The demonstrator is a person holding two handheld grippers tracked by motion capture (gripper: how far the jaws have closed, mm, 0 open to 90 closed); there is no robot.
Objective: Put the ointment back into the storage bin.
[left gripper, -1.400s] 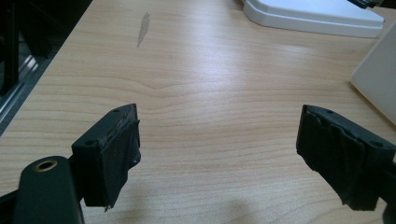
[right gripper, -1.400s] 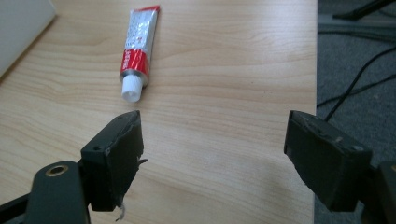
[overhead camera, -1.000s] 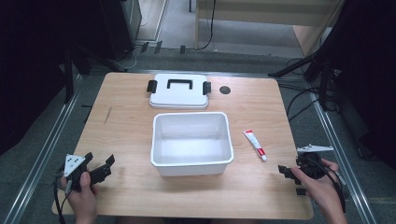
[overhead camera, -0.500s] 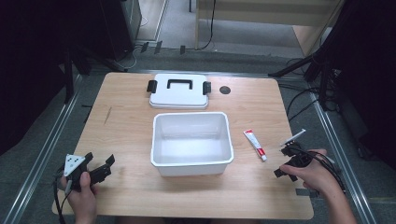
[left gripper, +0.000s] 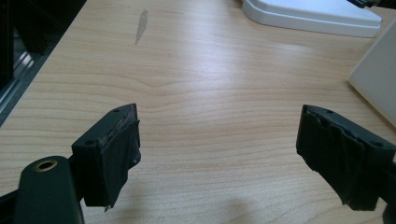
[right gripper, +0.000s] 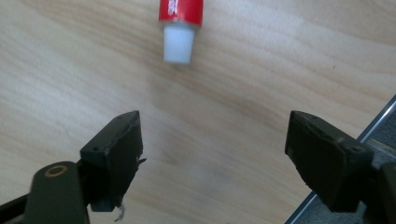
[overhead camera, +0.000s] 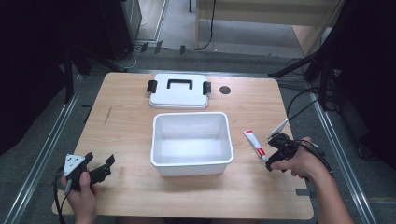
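Red tube (right gripper: pixel 180 10) | body cut off; white cap (right gripper: pixel 178 43) visible

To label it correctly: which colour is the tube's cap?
White, on a red-banded tube; right gripper view shows it best.

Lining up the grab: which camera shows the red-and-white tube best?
The high view: the whole tube lies flat right of the white bin. The right gripper view gives its white cap end close up. The left gripper view looks along bare table.

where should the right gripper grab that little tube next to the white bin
Grip the tube across its flat red-and-white body, likely just above the white cap, coming down from above. It lies flat on the table, clear of the bin. The right gripper is open.
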